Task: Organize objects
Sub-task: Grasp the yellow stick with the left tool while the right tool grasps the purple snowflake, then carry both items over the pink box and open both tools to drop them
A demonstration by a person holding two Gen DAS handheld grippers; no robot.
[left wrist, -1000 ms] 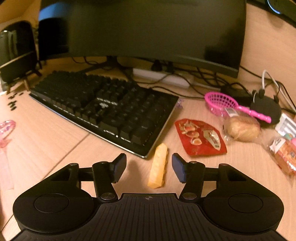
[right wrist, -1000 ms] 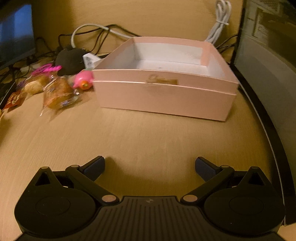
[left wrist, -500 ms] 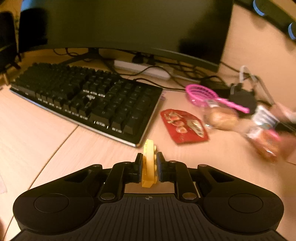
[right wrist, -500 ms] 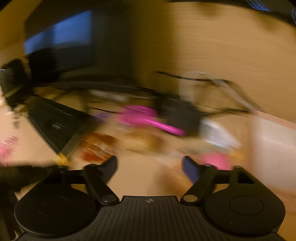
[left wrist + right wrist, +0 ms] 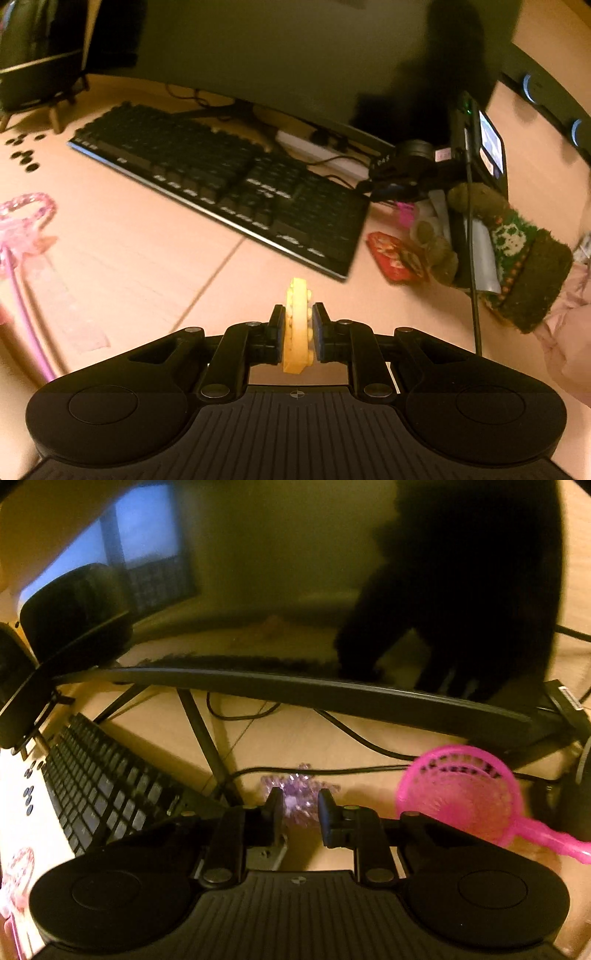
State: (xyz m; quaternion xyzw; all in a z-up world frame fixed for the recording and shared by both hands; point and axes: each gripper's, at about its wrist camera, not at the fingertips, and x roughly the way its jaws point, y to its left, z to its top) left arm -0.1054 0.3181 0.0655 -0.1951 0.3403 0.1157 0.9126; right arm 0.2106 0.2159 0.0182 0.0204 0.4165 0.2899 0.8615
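Observation:
My left gripper (image 5: 298, 325) is shut on a yellow studded block (image 5: 297, 328) and holds it upright above the wooden desk (image 5: 155, 258). My right gripper (image 5: 300, 812) reaches behind the keyboard (image 5: 110, 794), and its jaws stand narrow around a purple bead cluster (image 5: 299, 797) on the desk; contact is unclear. A pink toy strainer (image 5: 461, 797) lies to its right. In the left wrist view the other gripper with a screen (image 5: 476, 155) shows beyond a red snack packet (image 5: 395, 254), held by an arm in a green knitted sleeve (image 5: 517, 258).
A black keyboard (image 5: 229, 188) lies under a curved monitor (image 5: 295, 55). Cables (image 5: 351, 734) run under the monitor. A pink beaded wand (image 5: 22, 229) lies at the left. Small black discs (image 5: 22, 151) and a dark speaker (image 5: 37, 55) sit at the far left.
My left gripper closed on the yellow block and lifted it, swinging left. My right gripper swung from the pink box to behind the keyboard and narrowed around the purple beads.

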